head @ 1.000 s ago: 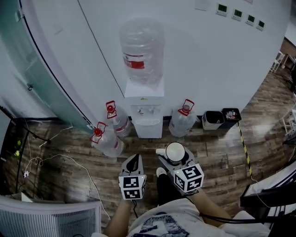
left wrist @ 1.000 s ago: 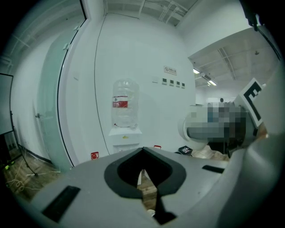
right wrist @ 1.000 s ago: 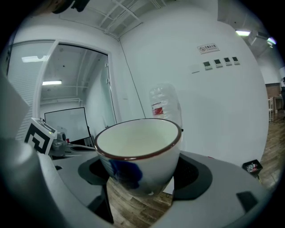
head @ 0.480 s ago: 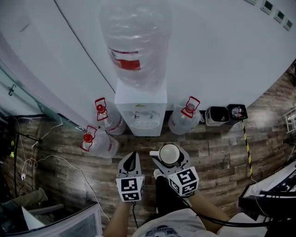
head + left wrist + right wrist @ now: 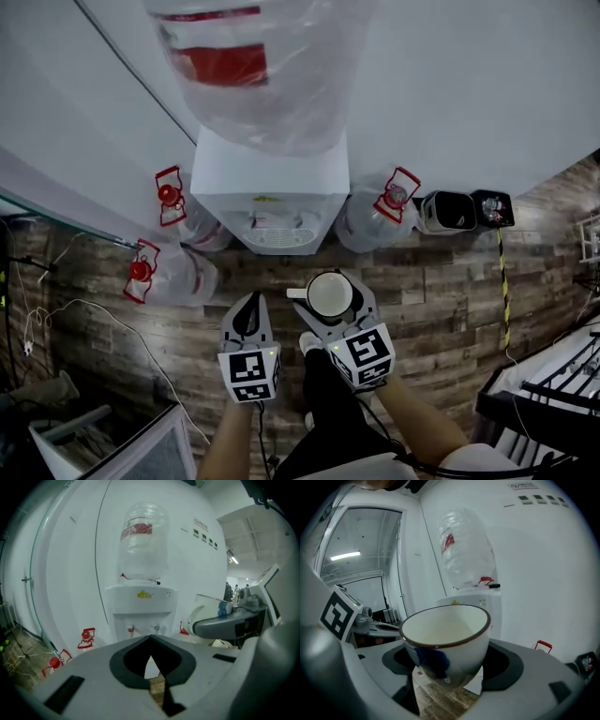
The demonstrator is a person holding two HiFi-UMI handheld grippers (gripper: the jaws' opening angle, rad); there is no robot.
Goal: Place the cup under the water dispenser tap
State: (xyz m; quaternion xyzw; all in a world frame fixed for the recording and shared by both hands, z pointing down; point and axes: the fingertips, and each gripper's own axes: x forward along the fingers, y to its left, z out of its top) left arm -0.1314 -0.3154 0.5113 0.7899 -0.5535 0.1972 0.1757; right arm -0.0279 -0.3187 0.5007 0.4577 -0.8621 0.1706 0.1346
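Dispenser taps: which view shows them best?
Left gripper view: both taps face the camera, unobstructed, in the recess of the dispenser. The head view looks steeply down on the dispenser, so the taps are barely visible. In the right gripper view the cup hides them.

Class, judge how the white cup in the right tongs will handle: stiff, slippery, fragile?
The cup looks like glazed ceramic, so probably rigid and breakable if dropped. Its glossy wall may slip in a loose grip. It narrows toward the base, so it might tip if nudged.
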